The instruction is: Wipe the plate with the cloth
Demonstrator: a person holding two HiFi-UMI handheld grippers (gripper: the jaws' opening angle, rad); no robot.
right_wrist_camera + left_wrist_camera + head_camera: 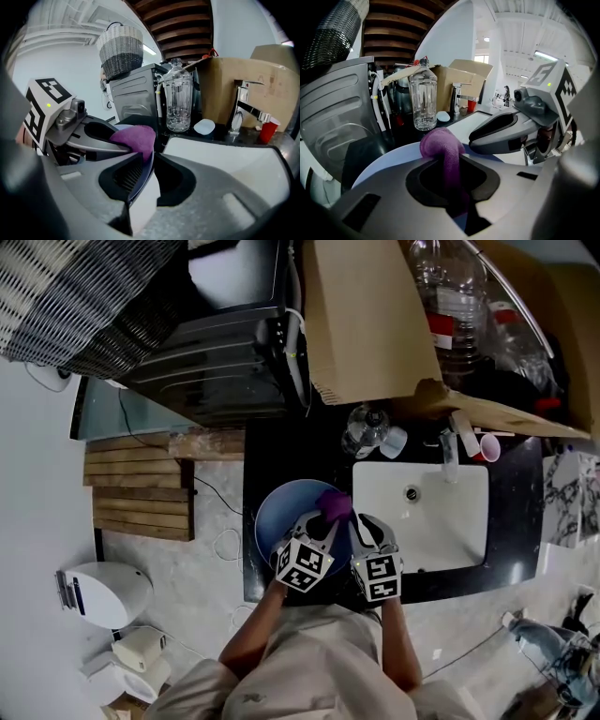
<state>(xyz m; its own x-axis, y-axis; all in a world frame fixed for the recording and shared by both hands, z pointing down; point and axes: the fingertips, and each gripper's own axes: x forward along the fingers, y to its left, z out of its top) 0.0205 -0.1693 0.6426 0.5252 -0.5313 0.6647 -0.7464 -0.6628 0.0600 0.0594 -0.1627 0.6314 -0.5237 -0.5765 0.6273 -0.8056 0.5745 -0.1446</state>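
Observation:
A pale blue plate is held above the black counter, left of the sink. My right gripper is shut on its right rim; in the right gripper view the thin blue plate edge runs between the closed jaws of the right gripper. My left gripper is shut on a purple cloth, whose bunched end rests on the plate's upper right part. In the left gripper view the cloth hangs through the left gripper over the plate. The two grippers are close together.
A white sink with a faucet lies to the right. Behind stand a clear bottle, a white lid, a red cup and a cardboard box. A dark appliance is at the back left.

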